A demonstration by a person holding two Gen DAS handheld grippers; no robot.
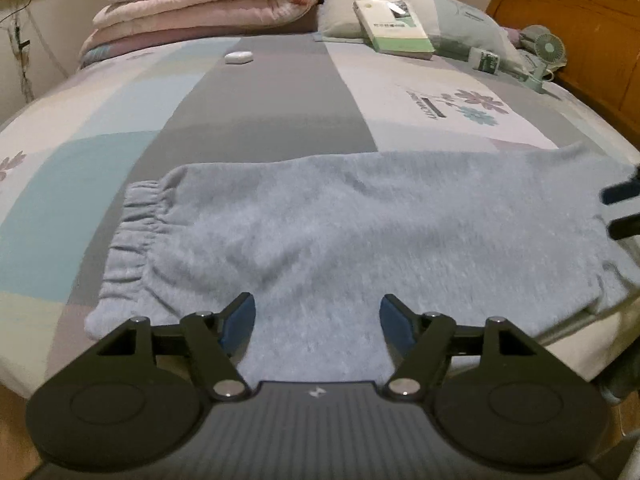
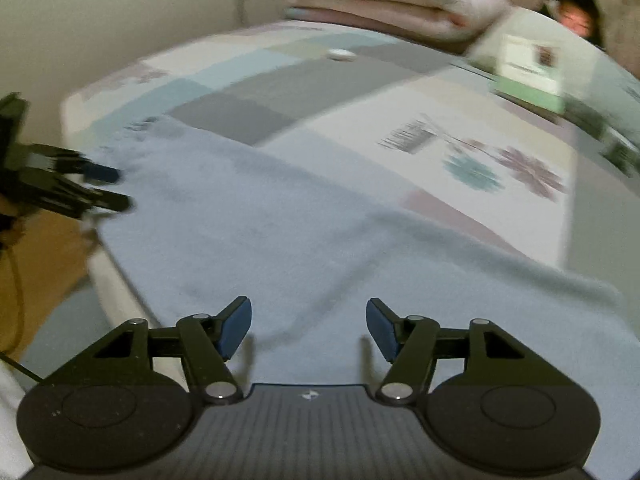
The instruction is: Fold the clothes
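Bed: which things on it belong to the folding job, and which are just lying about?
Job:
- grey trousers, spread flat at the near edge
- left gripper, open above them
- right gripper, open above them

Lying about:
- pink quilt, folded
- pillow
- book on the pillow
- small white case
- handheld fan
- small green box

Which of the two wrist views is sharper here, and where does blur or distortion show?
Left wrist view: sharp, the book and the grey garment clear, fisheye bending the bed's edges. Right wrist view: motion-smeared, worst on the book and the left gripper; the right gripper stays crisp.
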